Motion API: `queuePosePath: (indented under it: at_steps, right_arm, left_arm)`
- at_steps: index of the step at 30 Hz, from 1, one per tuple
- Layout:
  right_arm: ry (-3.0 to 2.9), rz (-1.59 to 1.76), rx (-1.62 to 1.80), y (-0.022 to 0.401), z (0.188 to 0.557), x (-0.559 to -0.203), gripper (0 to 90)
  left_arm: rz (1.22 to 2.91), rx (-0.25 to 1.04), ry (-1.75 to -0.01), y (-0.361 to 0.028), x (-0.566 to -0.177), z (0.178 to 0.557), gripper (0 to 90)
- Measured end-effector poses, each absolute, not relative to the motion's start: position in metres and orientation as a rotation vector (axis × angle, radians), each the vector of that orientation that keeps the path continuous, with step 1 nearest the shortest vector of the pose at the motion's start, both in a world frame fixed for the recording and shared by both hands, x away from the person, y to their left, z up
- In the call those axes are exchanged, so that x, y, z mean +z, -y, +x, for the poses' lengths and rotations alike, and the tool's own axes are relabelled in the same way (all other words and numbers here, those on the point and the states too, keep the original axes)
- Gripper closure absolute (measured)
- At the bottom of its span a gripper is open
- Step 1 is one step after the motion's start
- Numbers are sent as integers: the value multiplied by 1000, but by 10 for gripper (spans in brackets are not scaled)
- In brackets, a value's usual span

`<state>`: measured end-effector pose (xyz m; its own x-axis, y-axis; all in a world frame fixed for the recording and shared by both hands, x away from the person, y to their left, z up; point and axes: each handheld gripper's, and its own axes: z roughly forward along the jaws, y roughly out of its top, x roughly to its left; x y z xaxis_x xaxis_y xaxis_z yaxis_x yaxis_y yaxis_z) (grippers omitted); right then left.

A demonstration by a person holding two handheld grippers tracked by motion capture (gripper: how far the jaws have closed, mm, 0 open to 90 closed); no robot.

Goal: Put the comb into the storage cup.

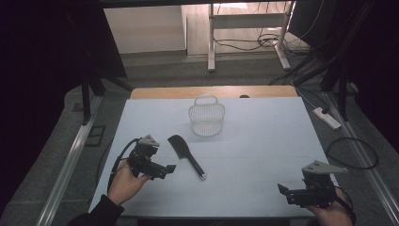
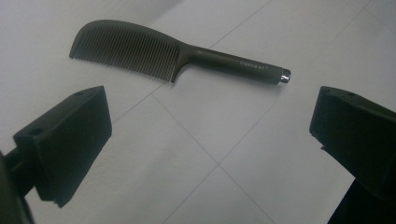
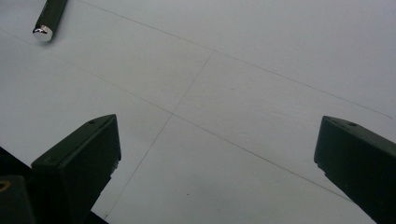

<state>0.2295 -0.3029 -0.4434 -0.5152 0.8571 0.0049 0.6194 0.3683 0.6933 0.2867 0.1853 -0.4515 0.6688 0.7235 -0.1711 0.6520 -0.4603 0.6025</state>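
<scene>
Just ahead of the left gripper (image 1: 170,168), jaws spread and empty, the black comb (image 1: 186,155) flat on the white table (image 1: 263,141), bare surface around it, wire basket (image 1: 206,120) beyond, possibly empty, right gripper (image 1: 283,189) near the front edge, jaws apart, holding nothing.

Dim room, grey floor (image 1: 155,70), pale wall (image 1: 146,28), white metal desk frame (image 1: 244,21) — cables (image 1: 244,44), power strip (image 1: 327,117)

High view overhead; both gripper views share comb (image 2: 177,51).
</scene>
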Motion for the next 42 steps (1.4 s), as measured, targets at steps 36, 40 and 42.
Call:
queuePosePath:
  at_steps: [36, 40, 42]
  right_arm:
    - [-2288, 1295, 919, 303, 230, -444, 18]
    - [-2289, 1295, 919, 303, 230, -444, 18]
    - [-2290, 1294, 918, 303, 230, -444, 18]
  left_arm:
    - [2314, 104, -959, -143, -453, 323, 0]
    - [2320, 103, -953, -140, -453, 326, 0]
    - [2322, 104, -952, -138, -454, 327, 0]
